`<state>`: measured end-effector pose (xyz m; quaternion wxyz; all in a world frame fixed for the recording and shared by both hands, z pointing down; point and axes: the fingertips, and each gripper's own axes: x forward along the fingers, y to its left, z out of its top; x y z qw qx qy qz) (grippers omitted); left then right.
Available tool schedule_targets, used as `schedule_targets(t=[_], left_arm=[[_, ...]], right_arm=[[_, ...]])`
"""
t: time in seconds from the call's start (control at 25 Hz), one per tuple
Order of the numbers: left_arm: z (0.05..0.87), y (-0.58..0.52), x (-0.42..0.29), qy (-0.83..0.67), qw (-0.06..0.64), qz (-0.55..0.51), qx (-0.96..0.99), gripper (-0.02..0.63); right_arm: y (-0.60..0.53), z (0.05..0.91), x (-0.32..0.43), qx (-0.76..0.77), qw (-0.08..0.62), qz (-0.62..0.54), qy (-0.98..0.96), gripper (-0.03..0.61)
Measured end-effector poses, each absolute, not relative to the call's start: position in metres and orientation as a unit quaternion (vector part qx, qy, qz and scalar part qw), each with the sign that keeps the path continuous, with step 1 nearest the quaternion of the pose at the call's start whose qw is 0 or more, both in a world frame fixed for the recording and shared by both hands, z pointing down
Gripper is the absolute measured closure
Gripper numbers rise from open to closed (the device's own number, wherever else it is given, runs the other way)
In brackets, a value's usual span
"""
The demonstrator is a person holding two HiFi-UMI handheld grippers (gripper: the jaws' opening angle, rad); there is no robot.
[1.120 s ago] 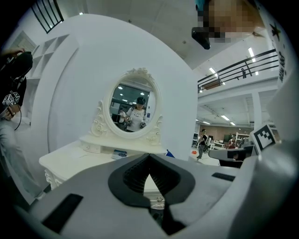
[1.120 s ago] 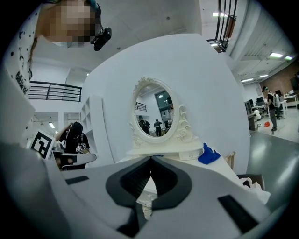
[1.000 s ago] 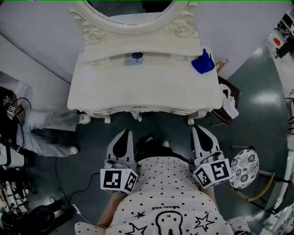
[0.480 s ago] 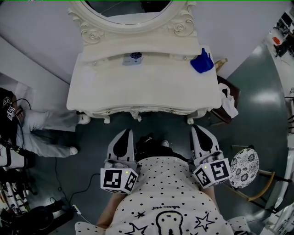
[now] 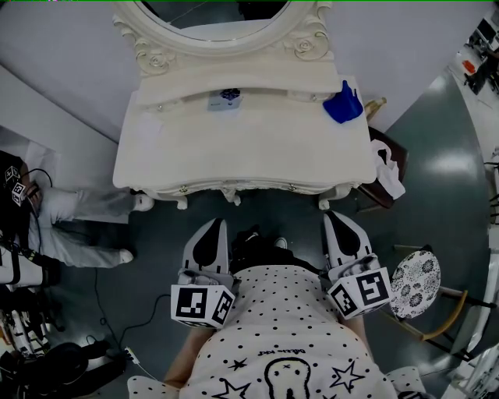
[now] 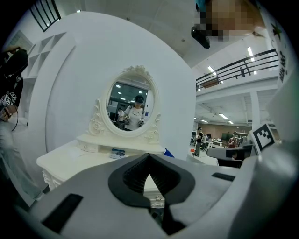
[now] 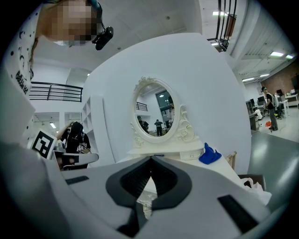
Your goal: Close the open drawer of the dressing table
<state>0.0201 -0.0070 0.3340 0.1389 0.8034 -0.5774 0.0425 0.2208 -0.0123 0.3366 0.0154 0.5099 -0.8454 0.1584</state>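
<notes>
Both grippers shut and empty, held short of the dressing table

In the head view the left gripper (image 5: 213, 224) and right gripper (image 5: 337, 217) sit at lower centre, close to the person's dotted shirt (image 5: 284, 327), each pointing up the frame at the dressing table (image 5: 242, 148), which fills the upper middle. Each gripper view shows its own jaws pressed together at the tips, with nothing between them and touching nothing. The table's drawer front (image 5: 257, 188), with small handles, runs along its lower edge, apart from both grippers; from above I cannot tell whether it stands open. An oval mirror (image 5: 222, 15) tops the table and a blue object (image 5: 344, 105) lies at its upper right corner.
</notes>
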Motion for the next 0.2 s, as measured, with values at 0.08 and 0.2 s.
schedule_targets(t=[0.08, 0.2], left_arm=[[0.3346, -0.0082, 0.0199, -0.578, 0.14, 0.042, 0.803, 0.601], [0.3354, -0.0099, 0.0184, -0.579, 0.14, 0.041, 0.802, 0.601]], right_arm=[[-0.0138, 0.3374, 0.22, 0.508, 0.017, 0.159, -0.846, 0.569], [-0.0161, 0.3383, 0.2184, 0.507, 0.018, 0.159, -0.847, 0.569]])
